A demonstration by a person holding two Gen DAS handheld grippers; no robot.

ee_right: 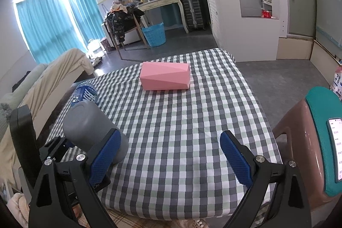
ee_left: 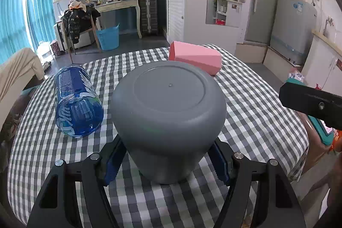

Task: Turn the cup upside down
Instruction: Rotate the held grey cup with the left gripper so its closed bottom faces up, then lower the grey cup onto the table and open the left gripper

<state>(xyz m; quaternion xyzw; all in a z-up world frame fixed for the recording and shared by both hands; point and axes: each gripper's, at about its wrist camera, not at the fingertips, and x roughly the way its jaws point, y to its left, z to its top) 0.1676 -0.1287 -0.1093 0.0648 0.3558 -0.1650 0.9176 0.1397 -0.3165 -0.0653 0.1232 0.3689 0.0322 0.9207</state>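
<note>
A grey cup (ee_left: 168, 112) is held between the blue pads of my left gripper (ee_left: 167, 160), its flat bottom facing the camera and tilted up, low over the checked tablecloth (ee_left: 252, 112). In the right wrist view the same cup (ee_right: 94, 125) shows at the left with the left gripper around it. My right gripper (ee_right: 168, 155) is open and empty above the near edge of the table (ee_right: 181, 121); its body also shows at the right of the left wrist view (ee_left: 312, 106).
A blue bottle (ee_left: 74, 99) lies on its side left of the cup. A pink box (ee_right: 165, 76) lies at the far middle of the table. A brown chair with a teal cushion (ee_right: 320, 142) and a phone stands at the right.
</note>
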